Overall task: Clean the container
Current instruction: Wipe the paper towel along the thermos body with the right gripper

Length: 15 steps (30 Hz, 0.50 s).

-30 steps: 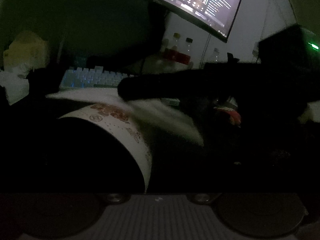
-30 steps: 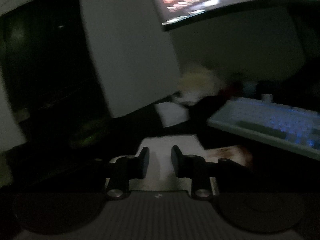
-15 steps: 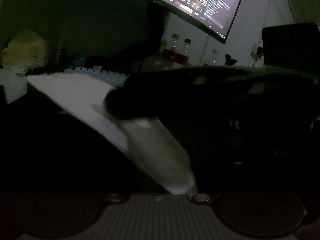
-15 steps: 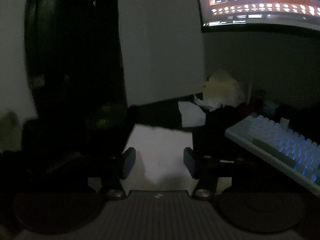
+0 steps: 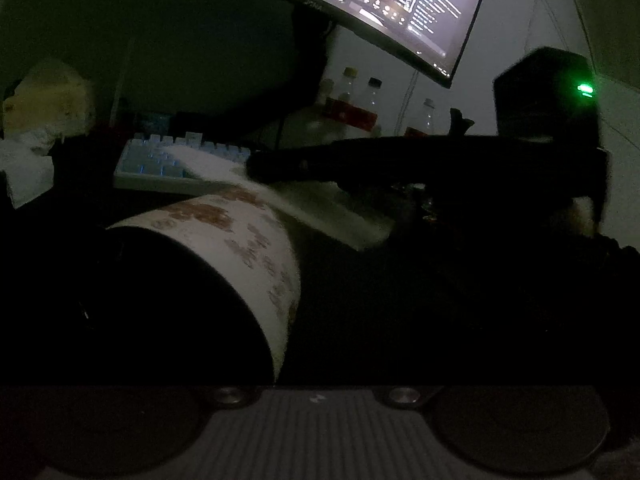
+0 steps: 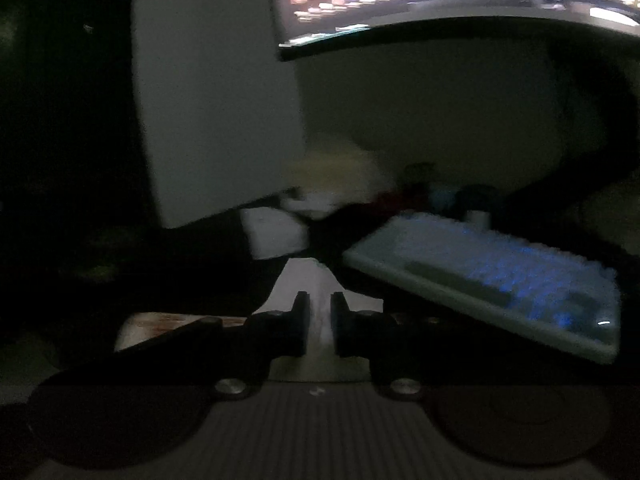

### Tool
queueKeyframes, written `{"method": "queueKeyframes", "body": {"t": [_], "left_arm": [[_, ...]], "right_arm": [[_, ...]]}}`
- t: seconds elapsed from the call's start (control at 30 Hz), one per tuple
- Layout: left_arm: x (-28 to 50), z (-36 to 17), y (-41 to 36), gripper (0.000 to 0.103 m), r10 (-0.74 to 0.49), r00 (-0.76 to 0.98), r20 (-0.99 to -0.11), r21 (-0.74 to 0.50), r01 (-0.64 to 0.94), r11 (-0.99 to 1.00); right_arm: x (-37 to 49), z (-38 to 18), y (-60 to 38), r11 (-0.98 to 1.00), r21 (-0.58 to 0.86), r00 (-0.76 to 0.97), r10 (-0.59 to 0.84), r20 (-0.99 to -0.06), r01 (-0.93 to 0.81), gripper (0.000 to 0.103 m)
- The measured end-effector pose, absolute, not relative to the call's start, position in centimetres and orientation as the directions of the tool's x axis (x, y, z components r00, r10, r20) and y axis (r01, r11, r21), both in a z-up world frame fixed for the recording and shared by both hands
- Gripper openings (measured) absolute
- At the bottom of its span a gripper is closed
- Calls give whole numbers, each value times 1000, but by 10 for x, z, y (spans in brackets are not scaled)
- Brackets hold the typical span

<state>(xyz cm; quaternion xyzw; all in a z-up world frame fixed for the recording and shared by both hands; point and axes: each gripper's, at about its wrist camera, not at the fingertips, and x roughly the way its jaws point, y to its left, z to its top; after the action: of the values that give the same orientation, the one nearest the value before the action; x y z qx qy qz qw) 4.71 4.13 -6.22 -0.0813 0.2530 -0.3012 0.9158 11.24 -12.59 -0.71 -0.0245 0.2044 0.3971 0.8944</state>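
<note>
The container is a white paper cup with a brown pattern, tilted close in front of the left wrist camera. Its wall runs down between my left fingers, which are lost in the dark. My right gripper reaches in from the right above the cup's far edge. A white tissue trails from it over the rim. In the right wrist view the right gripper has its jaws closing, with a strip of the tissue pinched in the narrow gap. The container shows at lower left.
A backlit keyboard lies behind the cup, under a curved monitor. Bottles stand at the back. Crumpled yellowish paper sits far left, and a black box with a green light far right. The desk is dark.
Half a second ago the tissue lay spread over the cup with the right jaws wide. Now the jaws have narrowed on it, the tissue is bunched at the far rim and the cup's wall shows again.
</note>
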Motion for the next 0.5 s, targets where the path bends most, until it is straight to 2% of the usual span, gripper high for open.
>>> {"method": "queueKeyframes", "body": {"t": [0.17,0.37,0.5], "left_arm": [[49,-61,37,103,-589,690,-421,-280,519,808],[48,-62,37,103,-587,691,-422,-277,517,809],[50,-61,37,103,-589,690,-420,-288,514,808]], "right_arm": [[97,-4,-121,582,143,506,783,-362,-800,11],[131,-2,-134,741,151,632,645,-429,-654,11],[122,0,-123,709,159,598,675,-431,-687,12]]}}
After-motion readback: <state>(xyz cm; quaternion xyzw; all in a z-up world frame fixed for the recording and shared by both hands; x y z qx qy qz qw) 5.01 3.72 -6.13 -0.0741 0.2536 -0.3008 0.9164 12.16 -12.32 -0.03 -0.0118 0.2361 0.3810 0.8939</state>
